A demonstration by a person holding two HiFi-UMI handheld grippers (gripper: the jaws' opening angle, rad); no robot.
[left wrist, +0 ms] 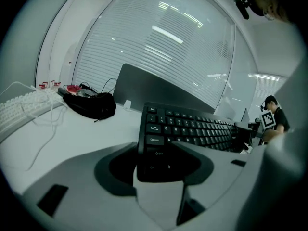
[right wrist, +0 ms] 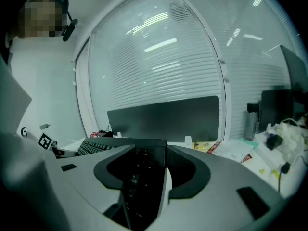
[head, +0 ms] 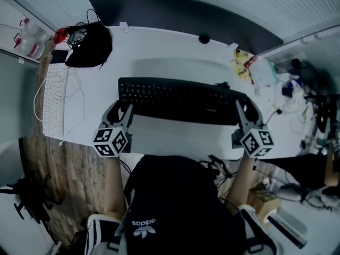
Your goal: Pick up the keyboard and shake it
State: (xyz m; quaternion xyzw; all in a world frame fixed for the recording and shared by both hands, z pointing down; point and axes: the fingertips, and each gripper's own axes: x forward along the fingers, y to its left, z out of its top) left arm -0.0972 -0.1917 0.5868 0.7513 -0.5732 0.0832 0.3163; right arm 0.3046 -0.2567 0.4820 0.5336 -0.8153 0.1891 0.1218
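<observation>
A black keyboard (head: 180, 100) hangs lengthwise above the white desk (head: 175, 49), which shows its shadow. My left gripper (head: 121, 115) is shut on the keyboard's left end, and in the left gripper view the jaws of this gripper (left wrist: 156, 160) close over the corner keys of the keyboard (left wrist: 192, 126). My right gripper (head: 245, 113) is shut on the right end. In the right gripper view the keyboard (right wrist: 103, 146) runs off to the left from between that gripper's (right wrist: 144, 170) jaws, tilted on edge.
A white keyboard (head: 54, 97) with a loose cable lies at the desk's left edge, and a black pouch (head: 90, 44) sits behind it. A dark partition panel (head: 180, 15) lines the back. Papers and clutter (head: 265, 70) crowd the right side. A person (left wrist: 274, 112) sits far off.
</observation>
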